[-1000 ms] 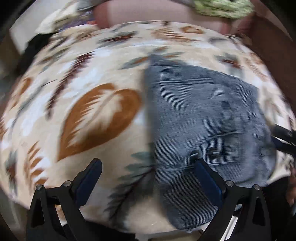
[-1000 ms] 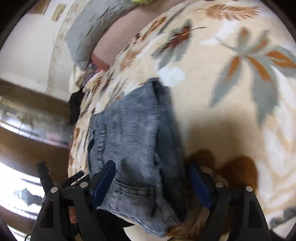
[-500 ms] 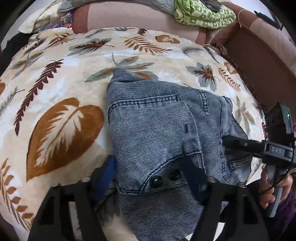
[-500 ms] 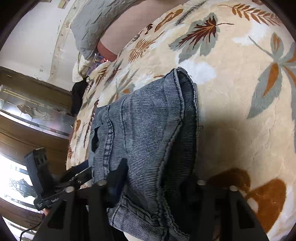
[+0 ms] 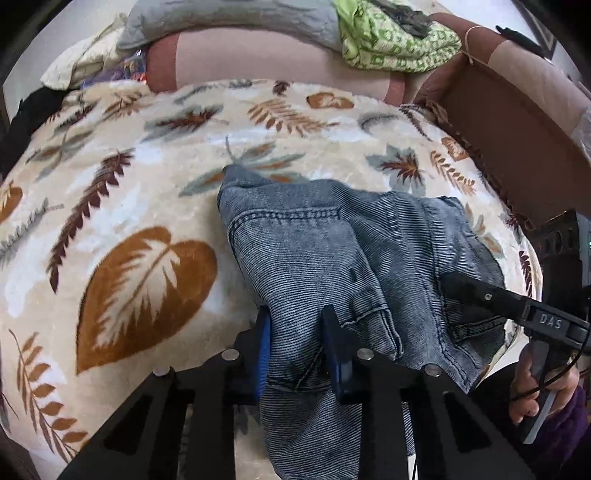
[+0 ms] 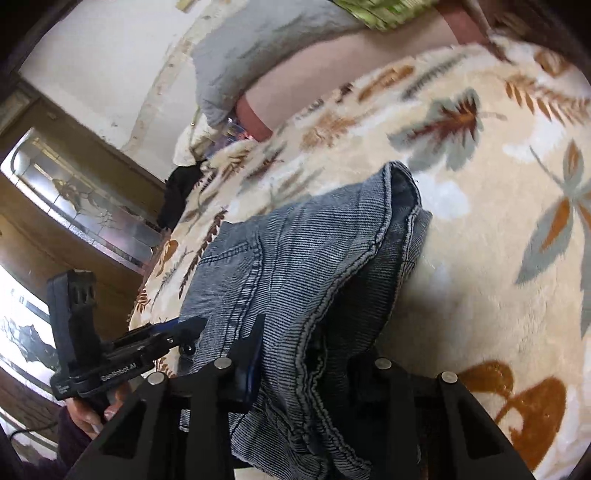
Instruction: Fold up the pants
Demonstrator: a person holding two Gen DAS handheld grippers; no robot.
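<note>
Leaf-patterned cream blanket covering the bed, with a pink bolster along its far edge; on the bolster, a grey quilted pillow and a green patterned cloth. A brown cardboard box stands at the far right of the blanket; in the right wrist view, a glass-panelled wooden door appears beyond the bed's left side. Nothing lies between my tongs and the garment.

Folded blue denim pants, lying on the near part of the blanket, their near edge hanging past it toward me. My left gripper: blue-padded fingers drawn close together, clenched on a bunched fold at the near left of the pants. My right gripper: fingers set wider, clamping the thick stacked layers at the near right edge; in the left wrist view its black finger lies on the denim. Both pinched sections are raised slightly off the blanket.
</note>
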